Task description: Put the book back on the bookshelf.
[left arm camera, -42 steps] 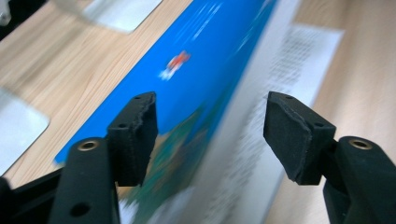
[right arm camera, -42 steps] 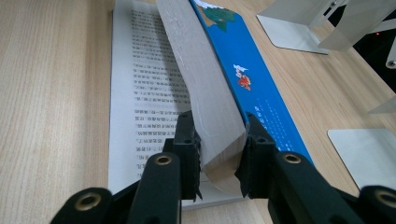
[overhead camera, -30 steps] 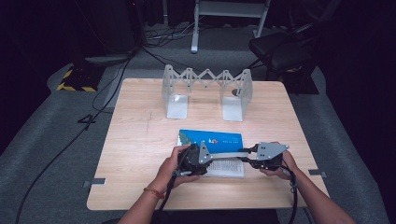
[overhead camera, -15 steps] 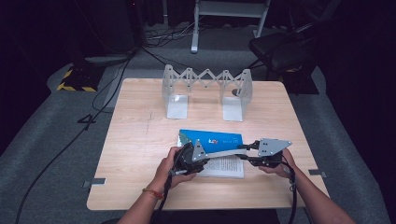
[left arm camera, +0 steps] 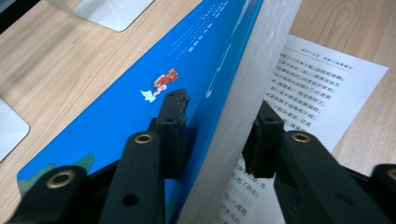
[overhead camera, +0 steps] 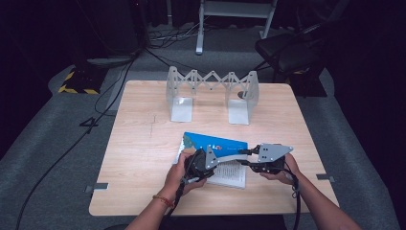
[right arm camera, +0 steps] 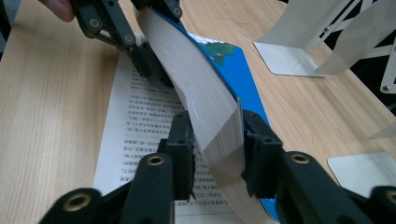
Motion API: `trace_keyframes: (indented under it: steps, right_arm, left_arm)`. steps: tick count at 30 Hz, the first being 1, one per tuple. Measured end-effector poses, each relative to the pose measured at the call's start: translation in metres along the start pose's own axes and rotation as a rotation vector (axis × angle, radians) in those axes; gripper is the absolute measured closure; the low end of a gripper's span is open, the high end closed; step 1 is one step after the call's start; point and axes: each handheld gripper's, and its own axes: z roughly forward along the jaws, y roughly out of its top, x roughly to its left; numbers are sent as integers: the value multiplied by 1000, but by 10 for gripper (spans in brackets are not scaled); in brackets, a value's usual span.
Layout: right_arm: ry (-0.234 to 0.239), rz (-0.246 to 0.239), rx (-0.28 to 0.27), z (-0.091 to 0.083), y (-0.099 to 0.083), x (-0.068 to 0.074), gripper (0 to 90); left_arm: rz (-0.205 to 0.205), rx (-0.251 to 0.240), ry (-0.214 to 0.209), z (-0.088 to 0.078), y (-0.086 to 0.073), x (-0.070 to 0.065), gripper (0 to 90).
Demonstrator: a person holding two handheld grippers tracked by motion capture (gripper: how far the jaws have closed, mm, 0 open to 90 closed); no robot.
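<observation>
The book (overhead camera: pixel 218 155) is lying open near the table's (overhead camera: pixel 143 143) front edge. Both grippers are clamping its raised page block: the left gripper (left arm camera: pixel 217 135) closing tighter, the right gripper (right arm camera: pixel 217 149) loosening slightly, spaced along the block's long edge.

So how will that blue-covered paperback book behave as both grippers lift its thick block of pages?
The blue-covered paperback book probably flops: its page block curves between the left gripper and the right gripper. One printed page lies flat, so loose leaves may slip out. The glossy cover looks slippery.
</observation>
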Motion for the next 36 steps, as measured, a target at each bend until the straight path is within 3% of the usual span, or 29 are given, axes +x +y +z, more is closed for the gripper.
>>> trace_keyframes:
  steps: [2,4,8,10,11,13,15,17,20,25,29,32,36]
  right_arm:
    - [-13,13,-12,0,0,0,591]
    - [-14,67,-48,-4,-2,-6,489]
    - [-48,205,-76,-16,-22,-25,410]
    - [-75,253,-52,-17,-35,-33,407]
    - [-75,253,-52,-17,-35,-33,407]
    - [-107,265,19,-13,-49,-39,399]
    - [-101,310,49,-7,-61,-45,400]
    - [-130,294,97,-2,-67,-48,400]
    - [-114,336,100,5,-77,-52,399]
    - [-91,332,164,24,-87,-49,380]
    - [-11,360,113,34,-87,-45,390]
    - [-9,355,109,38,-86,-44,412]
    - [-10,381,43,33,-83,-45,447]
  left_arm:
    - [2,-14,3,-1,-2,0,675]
    - [-22,-50,-6,-3,-6,3,689]
    - [-51,-108,-20,-8,-11,9,698]
    - [-64,-128,-24,-10,-13,11,702]
    - [-64,-128,-24,-10,-13,11,703]
    - [-79,-146,-32,-13,-14,14,704]
    - [-101,-166,-41,-15,-16,16,703]
    - [-112,-183,-43,-18,-17,19,704]
    - [-126,-209,-44,-24,-20,23,706]
    - [-140,-228,-49,-29,-23,26,707]
    - [-141,-229,-59,-28,-23,26,707]
    - [-143,-244,-57,-28,-23,25,707]
    - [-149,-255,-57,-29,-24,26,707]
